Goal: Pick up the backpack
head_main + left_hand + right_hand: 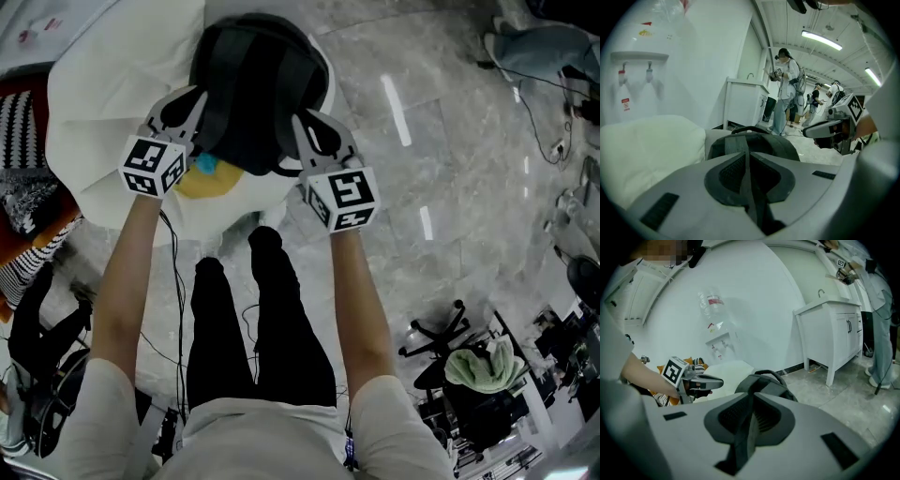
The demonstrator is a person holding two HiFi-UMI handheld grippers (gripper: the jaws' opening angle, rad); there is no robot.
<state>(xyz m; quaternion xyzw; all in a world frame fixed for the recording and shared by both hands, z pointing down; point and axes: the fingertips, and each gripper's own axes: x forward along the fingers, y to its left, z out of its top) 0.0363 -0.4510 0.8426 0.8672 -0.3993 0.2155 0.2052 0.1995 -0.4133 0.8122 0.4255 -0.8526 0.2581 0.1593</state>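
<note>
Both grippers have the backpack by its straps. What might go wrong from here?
The left gripper and right gripper each pinch only a thin strap; either could slip through the jaws, tipping the backpack. A cable hangs beside the person's legs and might snag a step.

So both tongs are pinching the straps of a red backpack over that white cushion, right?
Not quite: the head view shows the backpack is black, not red. Otherwise yes: the left tongs and right tongs are each shut on a strap of it, over the white cushion.
</note>
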